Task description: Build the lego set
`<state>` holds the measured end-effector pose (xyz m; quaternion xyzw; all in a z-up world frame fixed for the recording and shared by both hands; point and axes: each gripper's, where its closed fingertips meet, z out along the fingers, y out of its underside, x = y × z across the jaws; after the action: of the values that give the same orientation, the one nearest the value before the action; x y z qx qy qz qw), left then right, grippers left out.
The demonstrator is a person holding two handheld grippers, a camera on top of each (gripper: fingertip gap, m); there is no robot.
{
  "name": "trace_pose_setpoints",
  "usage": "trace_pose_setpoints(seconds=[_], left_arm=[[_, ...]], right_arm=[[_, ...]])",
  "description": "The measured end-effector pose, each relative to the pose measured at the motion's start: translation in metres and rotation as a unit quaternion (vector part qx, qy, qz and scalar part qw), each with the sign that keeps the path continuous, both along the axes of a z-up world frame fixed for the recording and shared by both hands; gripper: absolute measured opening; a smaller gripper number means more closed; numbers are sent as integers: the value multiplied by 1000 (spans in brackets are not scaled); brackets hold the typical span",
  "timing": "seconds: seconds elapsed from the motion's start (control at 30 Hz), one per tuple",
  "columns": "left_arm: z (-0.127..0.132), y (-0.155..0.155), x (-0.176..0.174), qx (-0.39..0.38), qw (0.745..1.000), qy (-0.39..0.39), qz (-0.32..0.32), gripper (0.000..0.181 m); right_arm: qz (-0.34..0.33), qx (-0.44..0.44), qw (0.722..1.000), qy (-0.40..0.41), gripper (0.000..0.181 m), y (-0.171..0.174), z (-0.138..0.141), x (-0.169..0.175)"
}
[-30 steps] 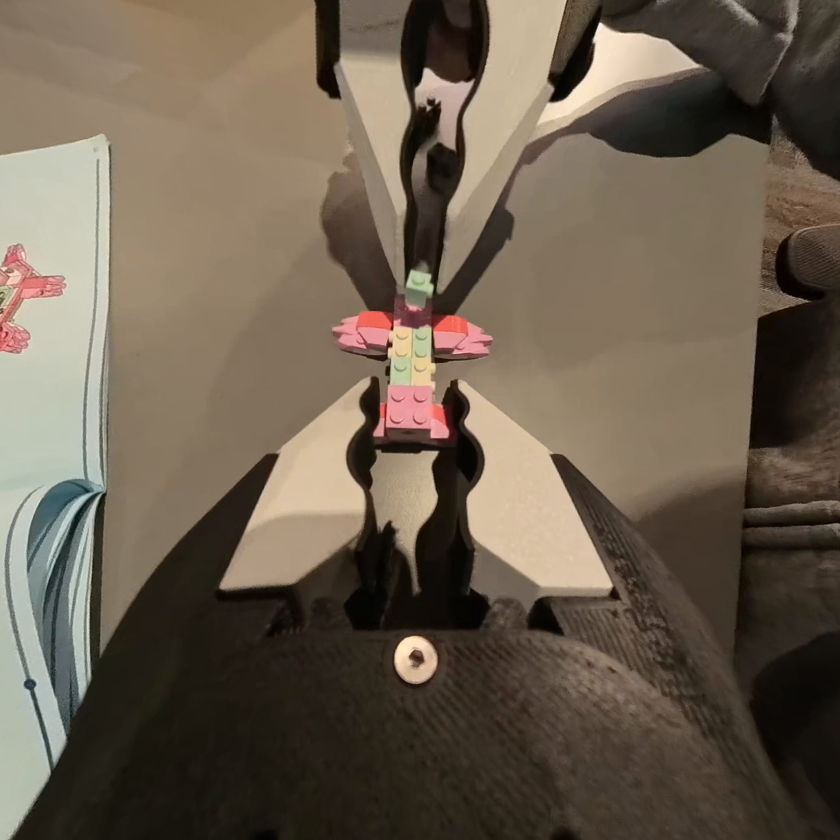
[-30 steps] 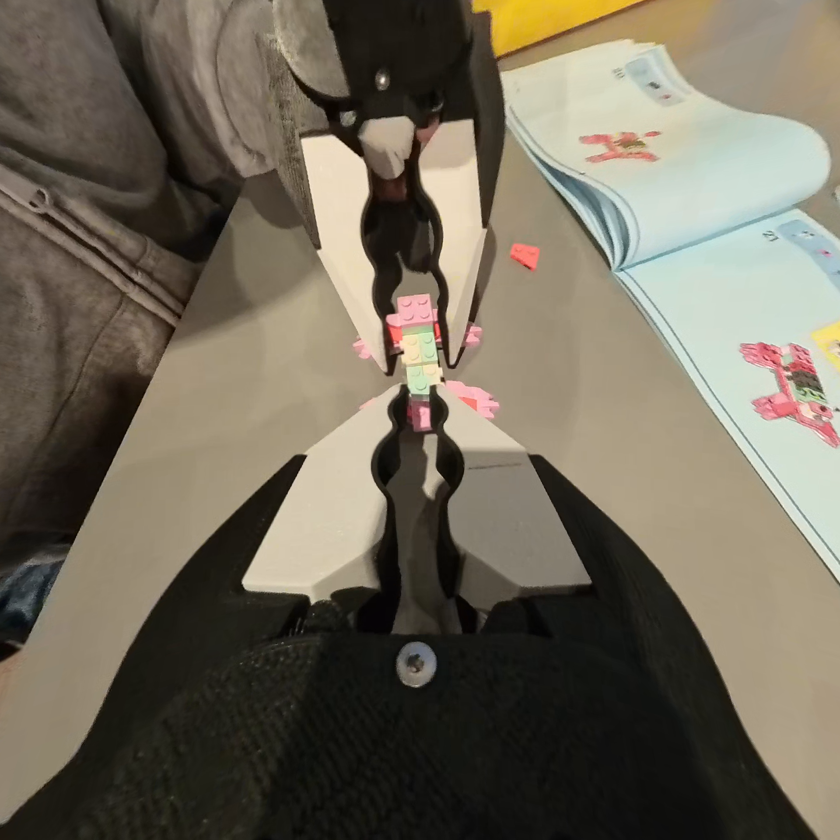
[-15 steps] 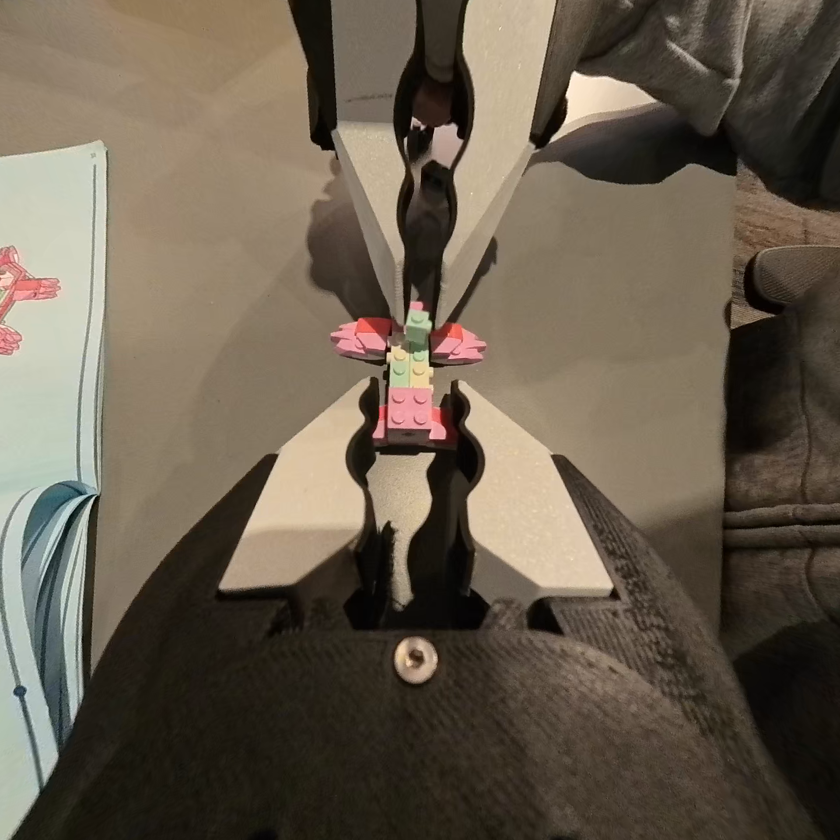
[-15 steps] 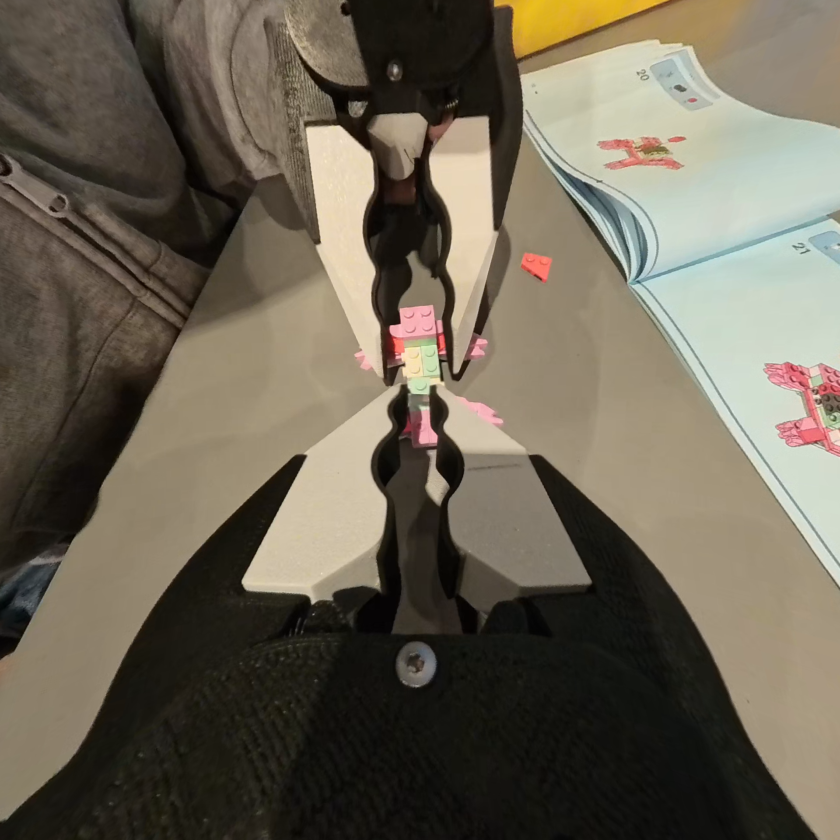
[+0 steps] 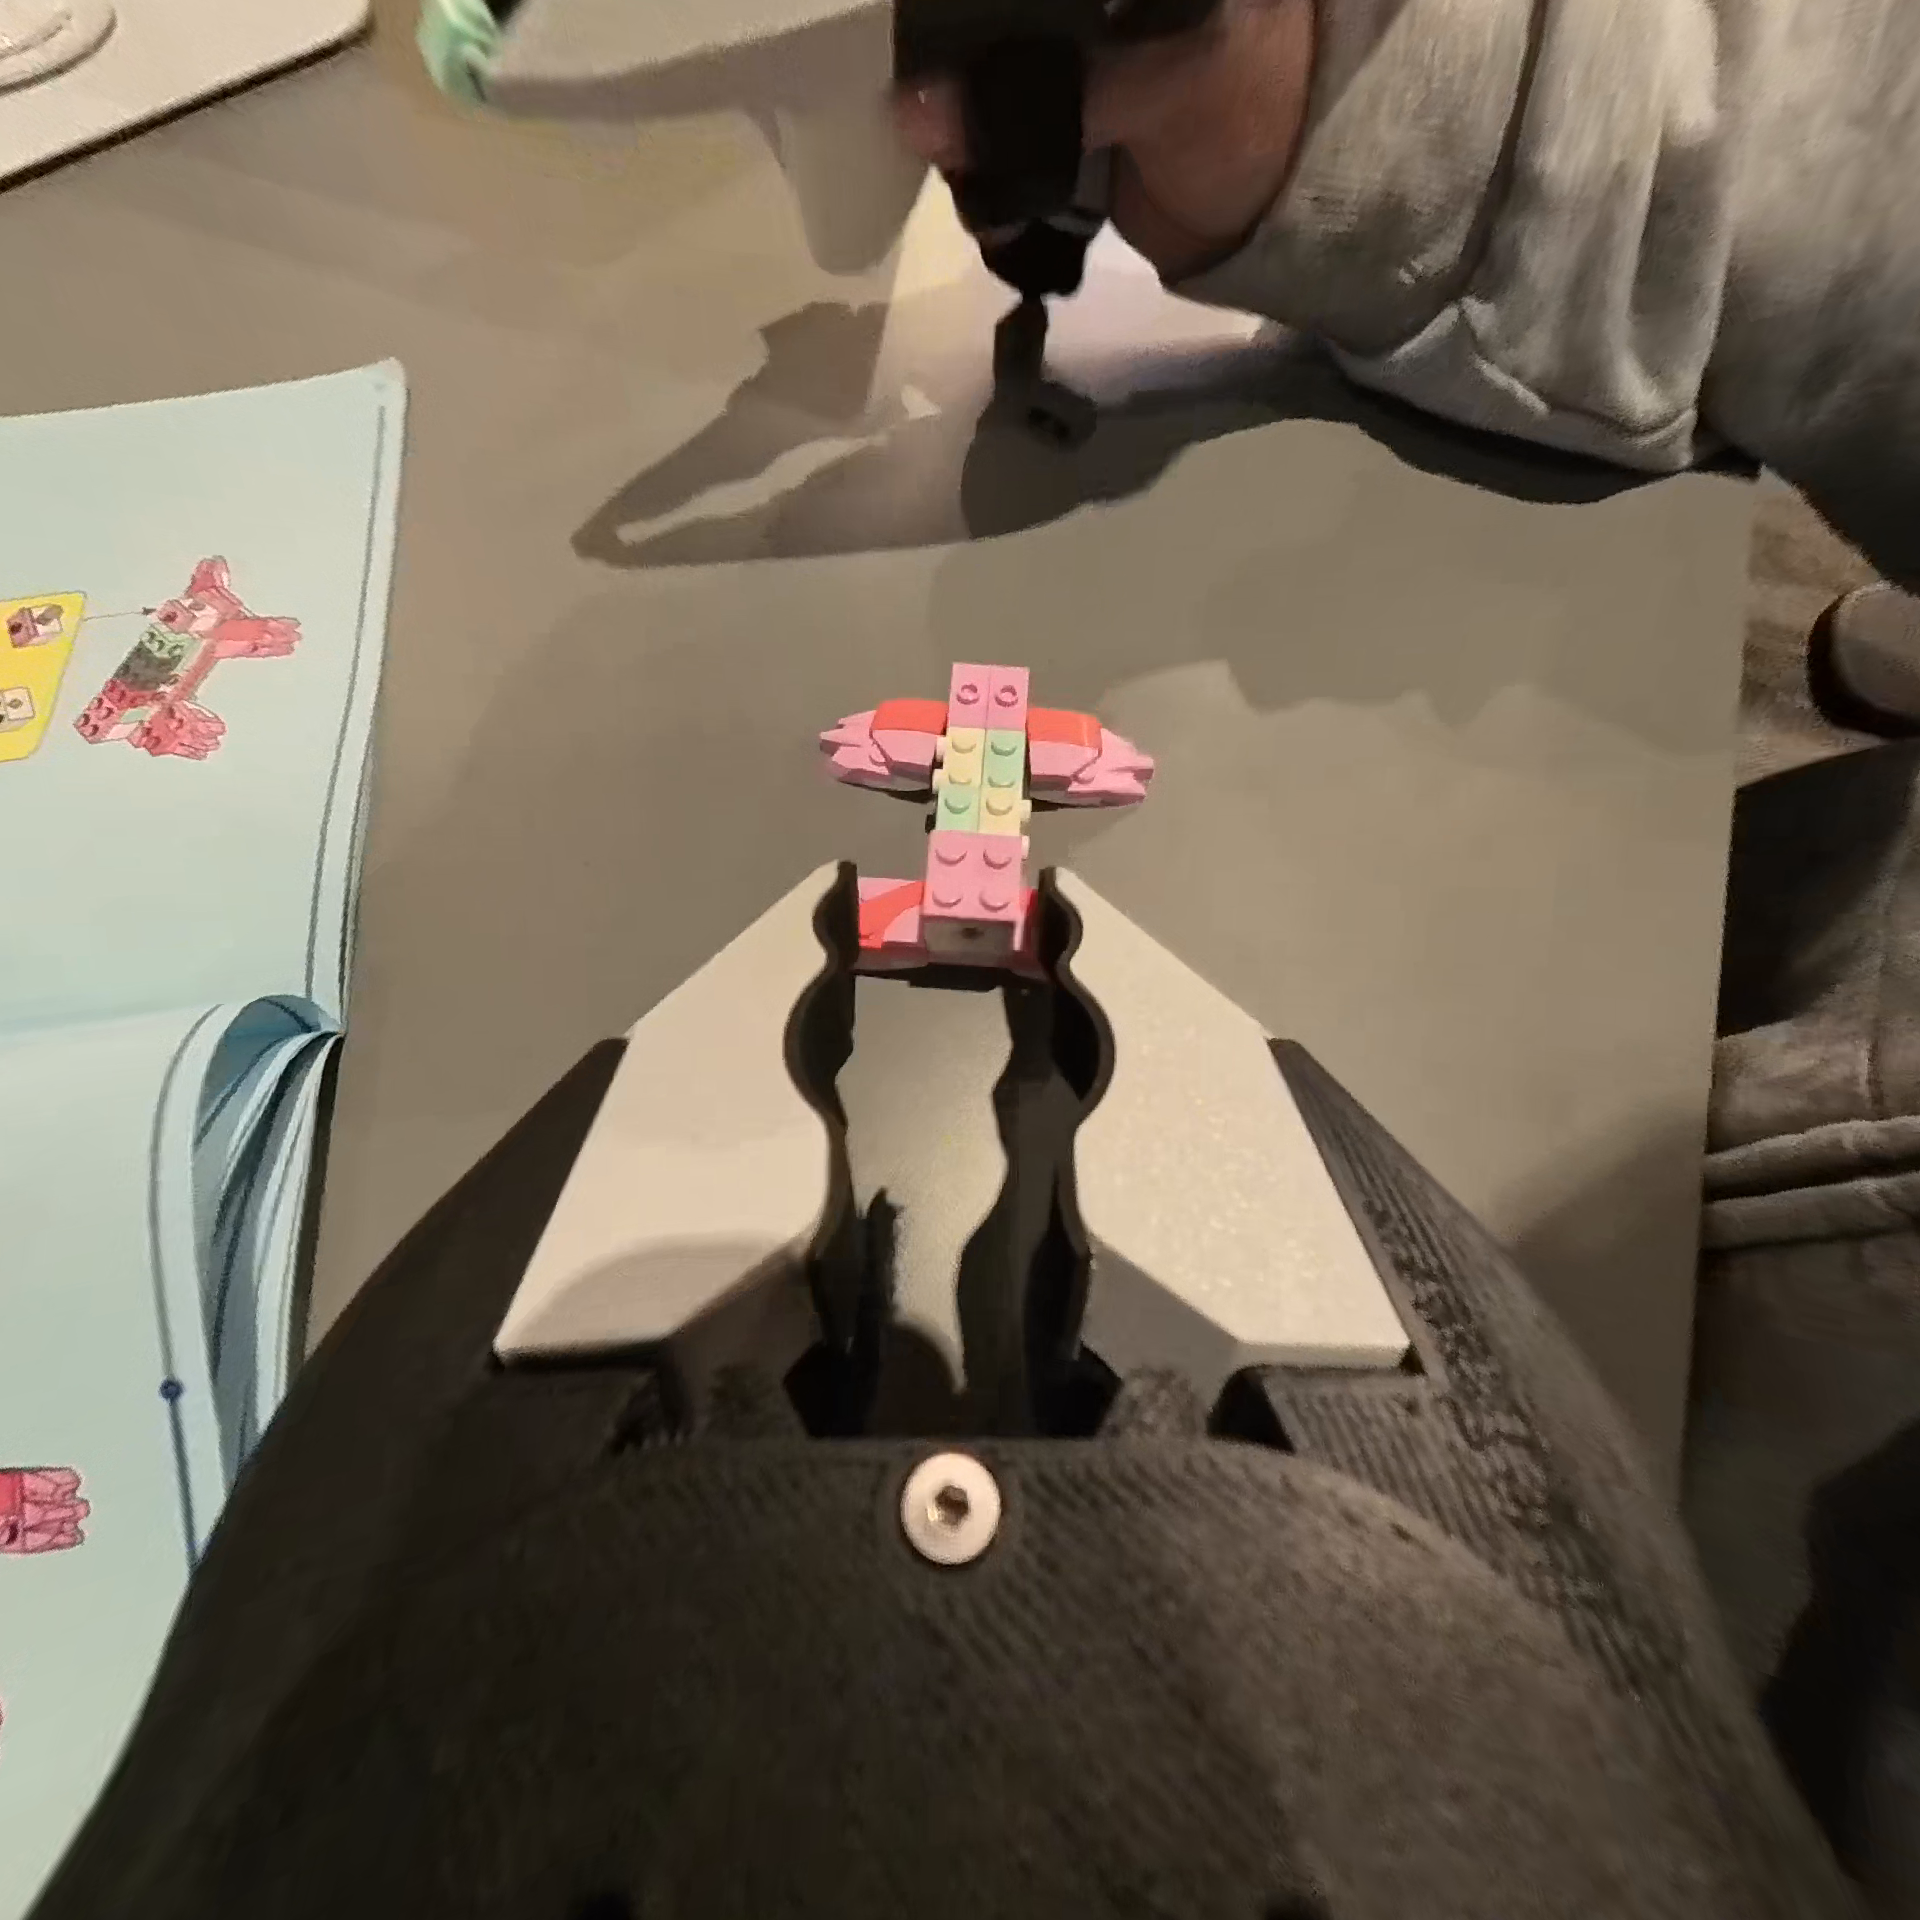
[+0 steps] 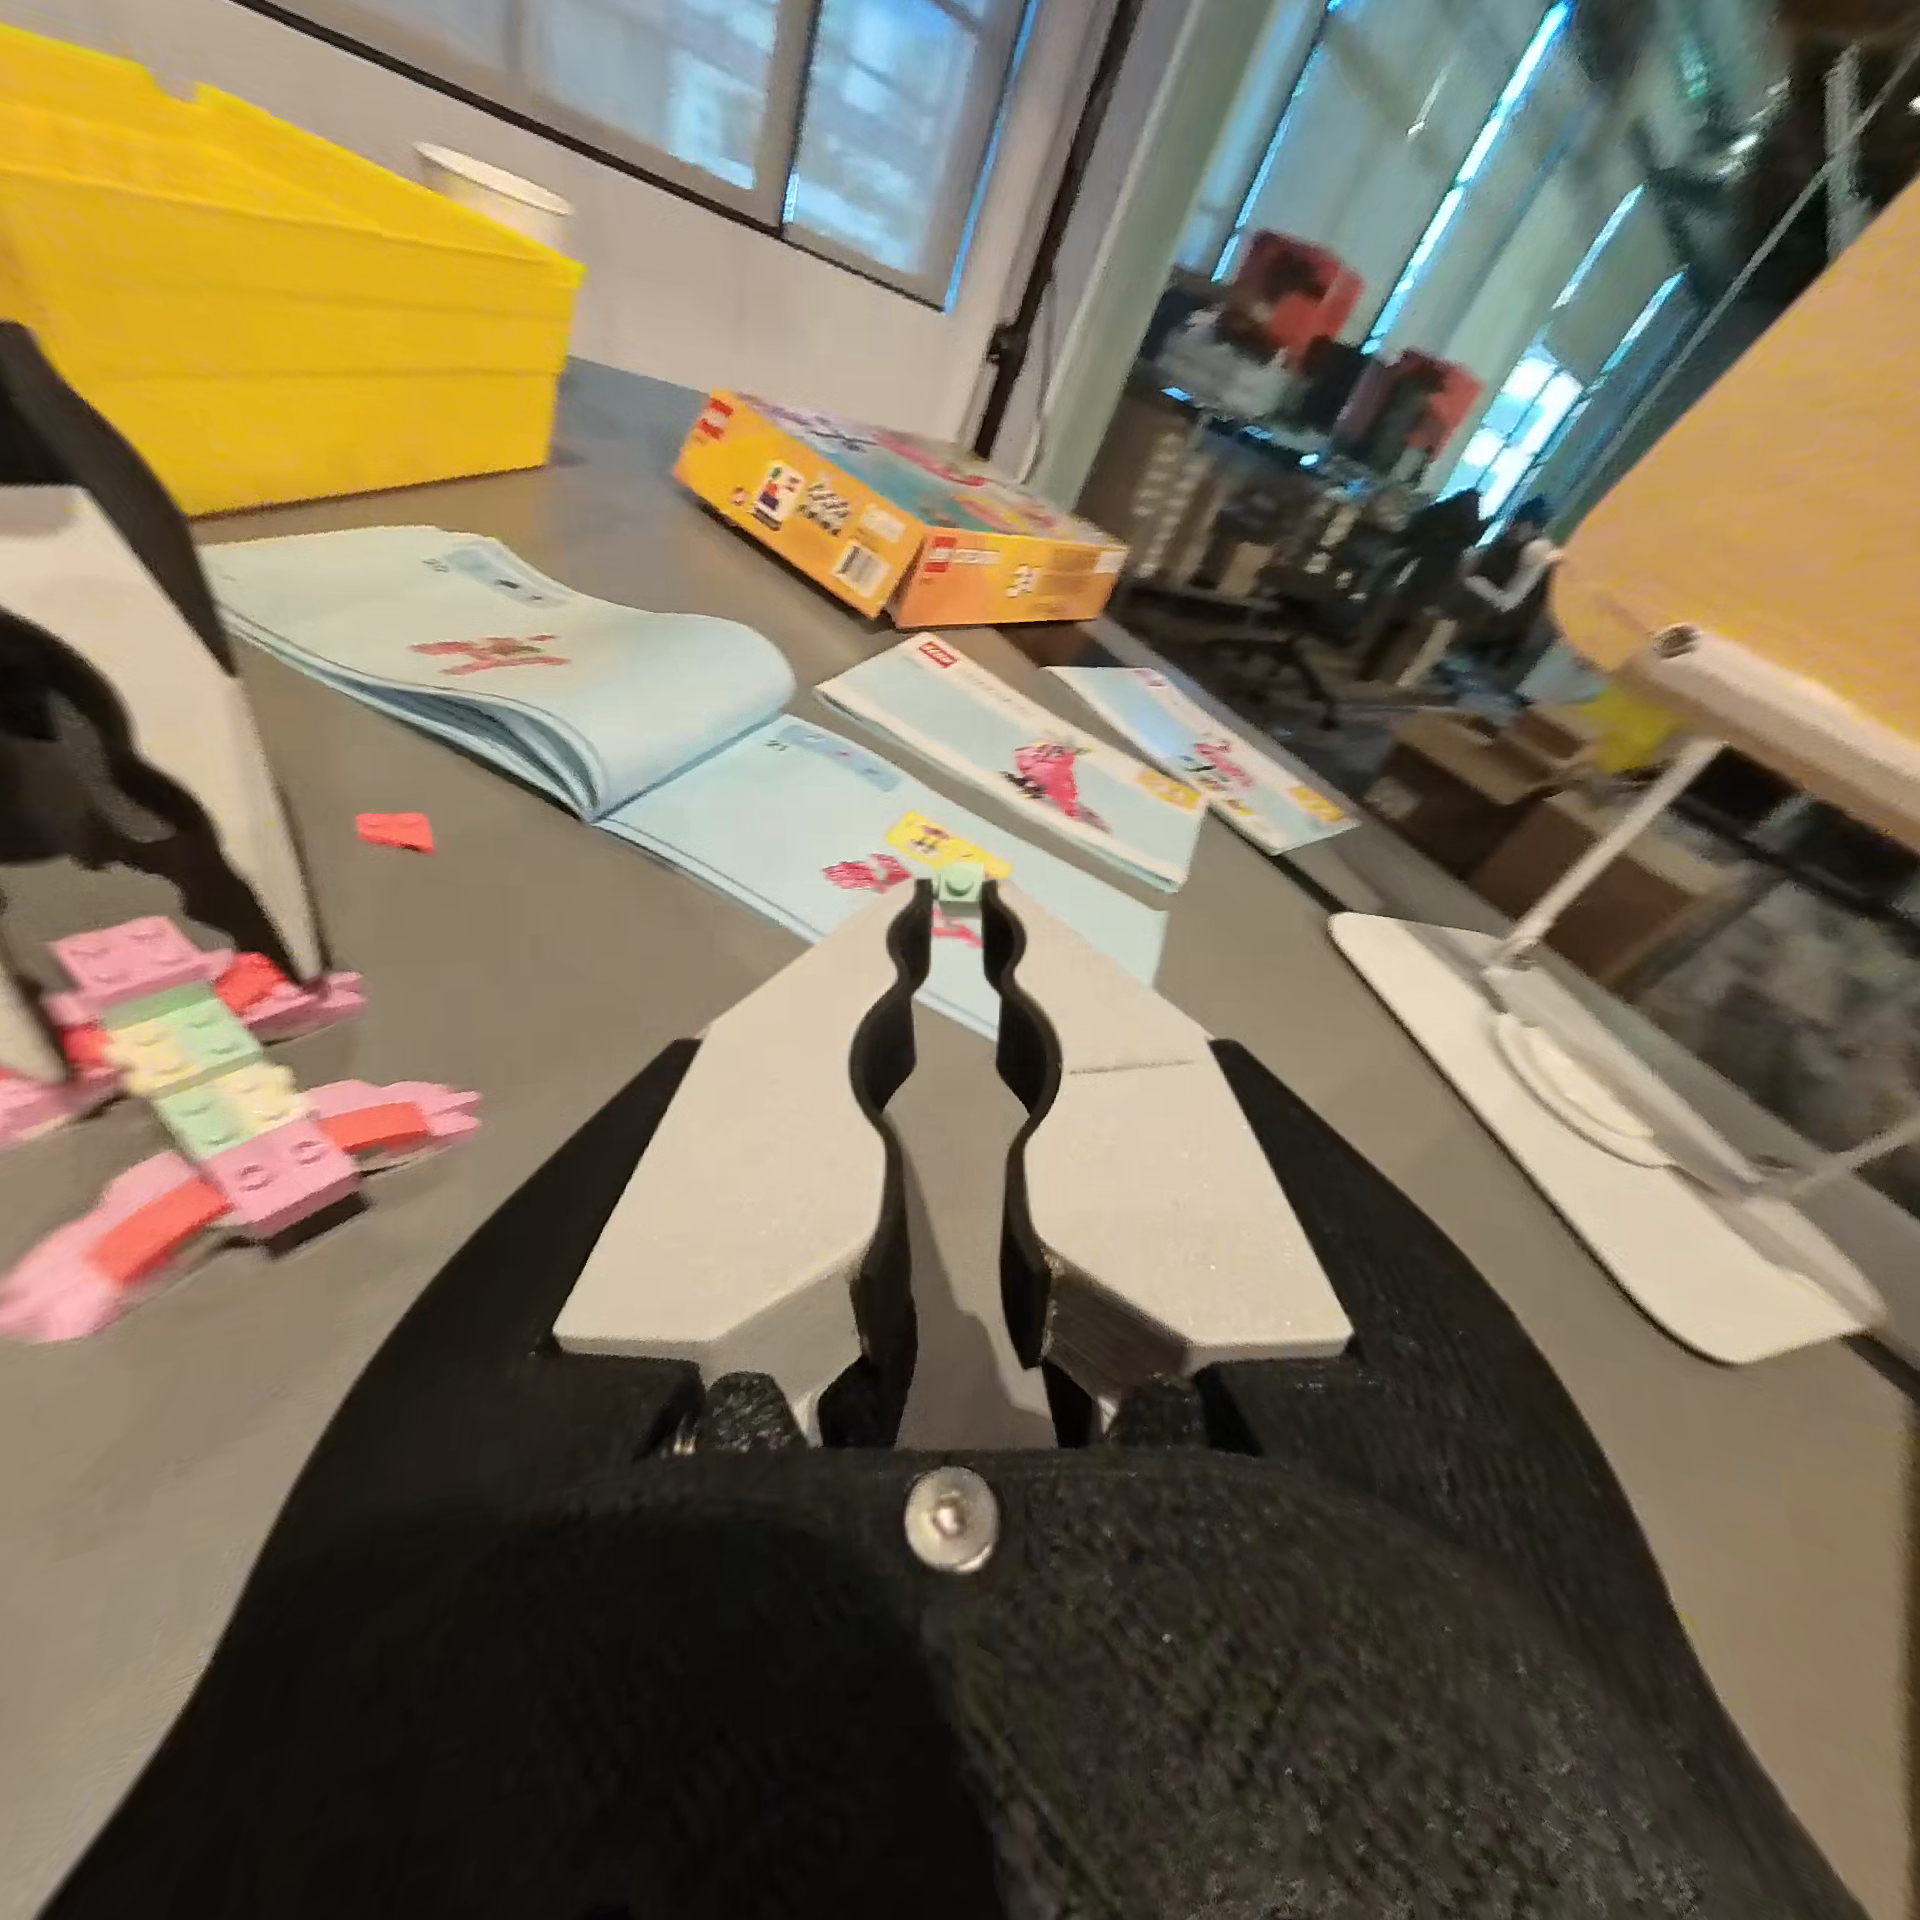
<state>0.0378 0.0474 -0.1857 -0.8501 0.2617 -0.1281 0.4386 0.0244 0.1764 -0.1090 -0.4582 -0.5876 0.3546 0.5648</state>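
Note:
The lego model [image 5: 982, 769] is a pink, red, pale green and yellow figure with flat pink feet, lying on the grey table [image 5: 623, 727]. My left gripper [image 5: 951, 896] is shut on its near pink end. In the right wrist view the model [image 6: 208, 1060] lies at the left, with the left gripper's fingers [image 6: 156, 727] on it. My right gripper [image 6: 958, 896] is shut on a small pale green brick [image 6: 958, 883] and is held above the table, away from the model. It also shows blurred at the top of the left wrist view, with the green brick [image 5: 457, 42] at its tip.
An open pale blue instruction booklet [image 6: 623, 707] lies beyond the model, with a loose red piece [image 6: 395, 831] beside it. Two more booklets [image 6: 1039, 758], an orange lego box [image 6: 894, 530], a yellow bin [image 6: 260, 312] and a white lamp base [image 6: 1558, 1091] are around. A grey sleeve [image 5: 1558, 208] is at the right. The tips of one gripper are about 15 centimetres away from the tips of the other.
My right gripper has lifted off the model's far end and swung away, still holding the green brick. The left gripper keeps its hold on the model.

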Motion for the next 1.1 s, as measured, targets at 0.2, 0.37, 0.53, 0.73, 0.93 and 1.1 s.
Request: trace_pose_setpoints(seconds=[0.2, 0.37, 0.53, 0.73, 0.93, 1.1], left_arm=[[-3, -5, 7, -1, 1000, 14, -27, 20], [2, -4, 5, 10, 1000, 6, -22, 17], [4, -4, 4, 37, 999, 32, -15, 27], [7, 0, -2, 43, 999, 26, 12, 42], [11, -6, -4, 34, 999, -14, 22, 30], [-2, -6, -2, -23, 999, -22, 16, 28]], right_arm=[[-49, 82, 995, 34, 7, 4, 14, 3], [-62, 142, 987, 49, 7, -4, 22, 4], [-68, 166, 983, 50, 7, -4, 21, 5], [-89, 162, 981, 56, 7, 6, 23, 17], [-104, 153, 981, 55, 7, 17, 22, 22], [-105, 156, 981, 56, 7, 18, 23, 23]])
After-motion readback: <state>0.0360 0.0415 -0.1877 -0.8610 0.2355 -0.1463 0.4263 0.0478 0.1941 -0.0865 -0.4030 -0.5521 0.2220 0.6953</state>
